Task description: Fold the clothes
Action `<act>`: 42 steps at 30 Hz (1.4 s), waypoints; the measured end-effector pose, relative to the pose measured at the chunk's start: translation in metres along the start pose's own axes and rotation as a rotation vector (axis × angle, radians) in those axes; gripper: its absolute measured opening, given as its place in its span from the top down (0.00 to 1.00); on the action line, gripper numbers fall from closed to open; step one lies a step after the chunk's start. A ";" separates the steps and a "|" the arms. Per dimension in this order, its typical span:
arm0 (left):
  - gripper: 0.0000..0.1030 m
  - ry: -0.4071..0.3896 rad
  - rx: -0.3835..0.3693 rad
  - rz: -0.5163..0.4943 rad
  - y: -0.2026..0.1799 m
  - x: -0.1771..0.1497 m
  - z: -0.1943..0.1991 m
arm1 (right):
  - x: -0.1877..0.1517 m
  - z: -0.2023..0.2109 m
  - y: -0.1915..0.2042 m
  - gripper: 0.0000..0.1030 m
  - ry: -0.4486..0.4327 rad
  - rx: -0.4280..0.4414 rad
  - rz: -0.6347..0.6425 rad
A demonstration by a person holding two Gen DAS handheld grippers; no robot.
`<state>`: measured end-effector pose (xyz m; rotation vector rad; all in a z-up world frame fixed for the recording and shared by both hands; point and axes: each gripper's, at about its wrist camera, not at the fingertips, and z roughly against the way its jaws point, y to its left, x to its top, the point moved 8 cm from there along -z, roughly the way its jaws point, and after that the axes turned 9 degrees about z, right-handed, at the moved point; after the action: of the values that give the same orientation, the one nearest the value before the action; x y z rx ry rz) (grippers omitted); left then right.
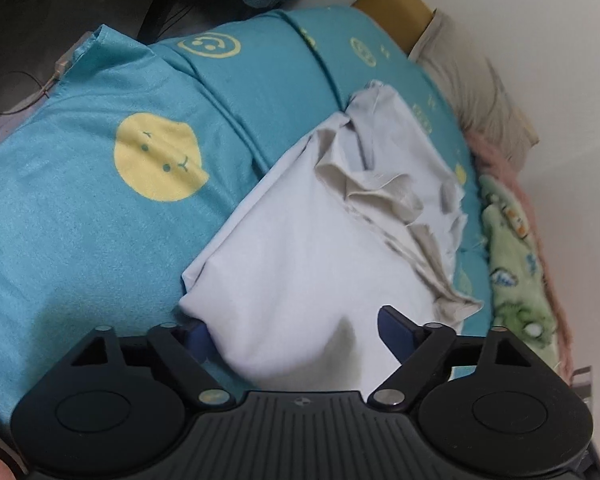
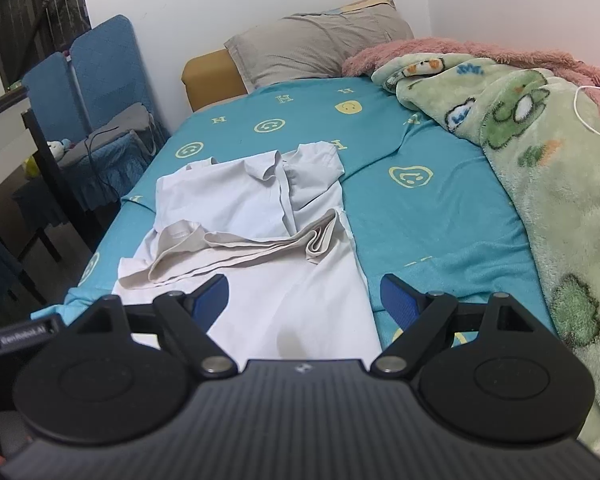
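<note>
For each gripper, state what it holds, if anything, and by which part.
Nothing is gripped. The left gripper has the shirt's hem between open jaws, pads not pressing. The right gripper is open over the hem too.

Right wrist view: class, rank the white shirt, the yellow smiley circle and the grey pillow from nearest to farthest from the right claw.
1. White shirt, lying just ahead of the right claw.
2. Yellow smiley circle, mid-bed on the sheet.
3. Grey pillow, at the head of the bed.
</note>
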<state>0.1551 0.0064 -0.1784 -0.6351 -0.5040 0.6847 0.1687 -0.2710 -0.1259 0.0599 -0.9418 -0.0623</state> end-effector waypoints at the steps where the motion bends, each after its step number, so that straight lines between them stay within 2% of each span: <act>1: 0.20 -0.007 -0.015 0.001 -0.003 0.000 0.001 | 0.000 0.000 0.000 0.18 0.000 -0.001 0.000; 3: 0.20 -0.008 -0.026 0.007 -0.005 0.000 -0.001 | 0.000 0.000 0.000 0.18 0.001 -0.003 0.001; 6: 0.34 0.002 -0.004 0.016 0.000 -0.002 -0.010 | -0.001 0.000 0.000 0.18 0.003 -0.006 0.002; 7: 0.35 0.003 0.001 0.017 0.002 -0.003 -0.012 | -0.001 0.000 0.000 0.18 0.003 -0.007 0.002; 13: 0.37 -0.009 0.035 -0.059 -0.001 -0.007 -0.016 | -0.002 0.001 0.000 0.18 0.006 -0.008 0.001; 19: 0.37 0.006 0.031 -0.044 0.002 -0.006 -0.016 | -0.003 -0.001 0.000 0.18 0.020 -0.009 -0.021; 28: 0.36 0.005 0.049 -0.018 0.001 -0.004 -0.018 | -0.022 0.005 -0.016 0.18 0.056 -0.013 -0.205; 33: 0.37 -0.011 0.061 -0.036 -0.001 -0.006 -0.017 | -0.025 0.007 -0.013 0.18 0.061 0.008 -0.168; 35: 0.41 -0.016 0.064 -0.038 0.001 -0.006 -0.016 | -0.024 0.009 -0.014 0.18 0.058 0.043 -0.180; 38: 0.48 -0.015 0.047 0.003 0.007 -0.003 -0.014 | -0.033 0.006 -0.014 0.18 0.104 0.142 -0.309; 39: 0.52 -0.014 0.035 0.029 0.009 -0.002 -0.012 | -0.036 0.005 -0.014 0.18 0.122 0.178 -0.356; 41: 0.68 -0.014 0.011 0.086 0.015 0.001 -0.009 | -0.044 0.004 -0.008 0.18 0.159 0.232 -0.418; 42: 0.83 -0.017 -0.017 0.123 0.018 0.003 -0.006 | -0.049 0.004 -0.005 0.18 0.178 0.257 -0.444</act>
<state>0.1534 0.0167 -0.1940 -0.6808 -0.4899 0.8036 0.1365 -0.2719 -0.1635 0.5050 -0.7405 -0.3412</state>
